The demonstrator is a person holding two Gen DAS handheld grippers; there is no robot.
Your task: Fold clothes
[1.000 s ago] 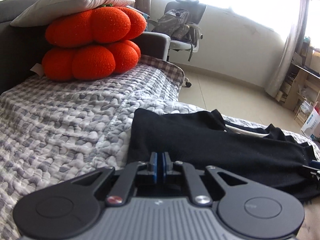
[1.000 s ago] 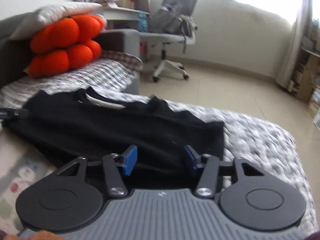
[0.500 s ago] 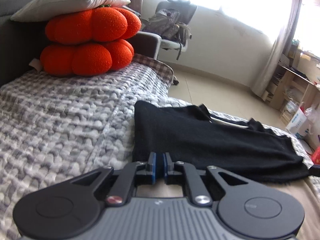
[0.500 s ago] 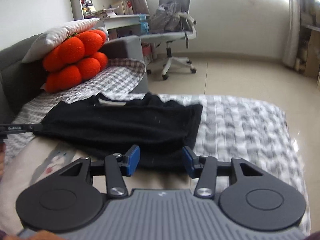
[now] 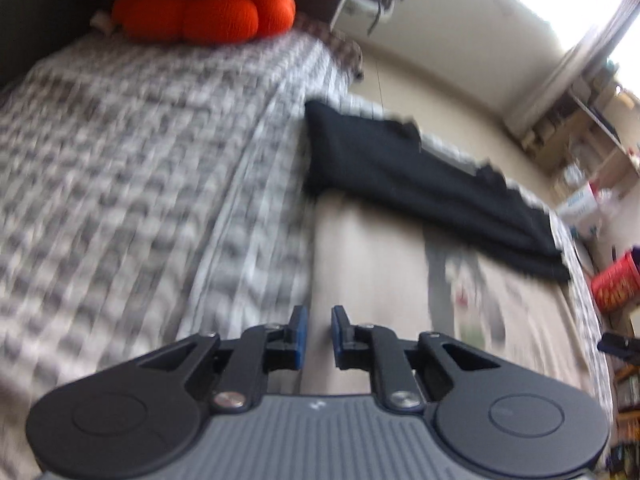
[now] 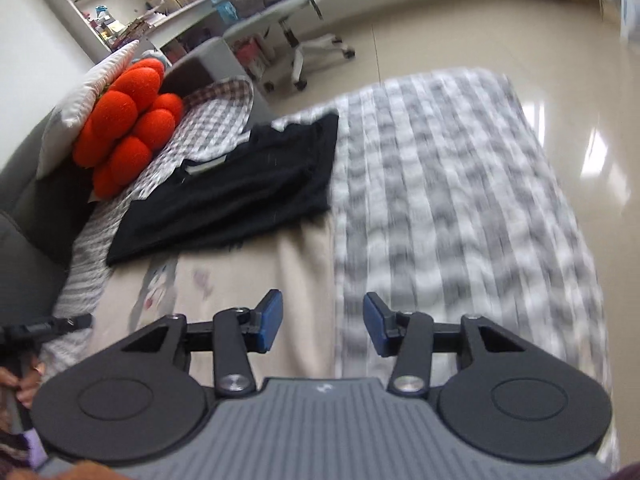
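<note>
So both grippers are hanging over the bed with nothing in them. The left gripper [image 5: 318, 338] sits at the bottom centre of its view, jaws only a narrow slit apart, nothing between the blue pads, just beige cloth showing through the gap. The figure has crept up but the last step is tiny, so I'd just call it slightly open. The right gripper [image 6: 322, 328] has its jaws a fair bit wider and they're closing right now, again with nothing between them; the edge where the beige cloth meets the blanket runs straight up through the gap.

The black shirt [image 5: 420, 176] is folded into a long flat band lying across the far part of the bed, centre to right of the left view. In the right view the same black shirt [image 6: 236, 196] is left of centre, collar side toward the upper left. It's well clear of both grippers, nobody touching it.

Under its near edge is a beige printed sheet [image 6: 240, 280] with some faded cartoon print, blurry. All of it lies on a grey-and-white checked blanket [image 6: 448, 200]. Orange puffy cushions [image 6: 128, 128] sit in the upper left, and a white office chair [image 6: 296, 28] stands on the tiled floor [image 6: 520, 20] at the top. Lots of motion blur.
</note>
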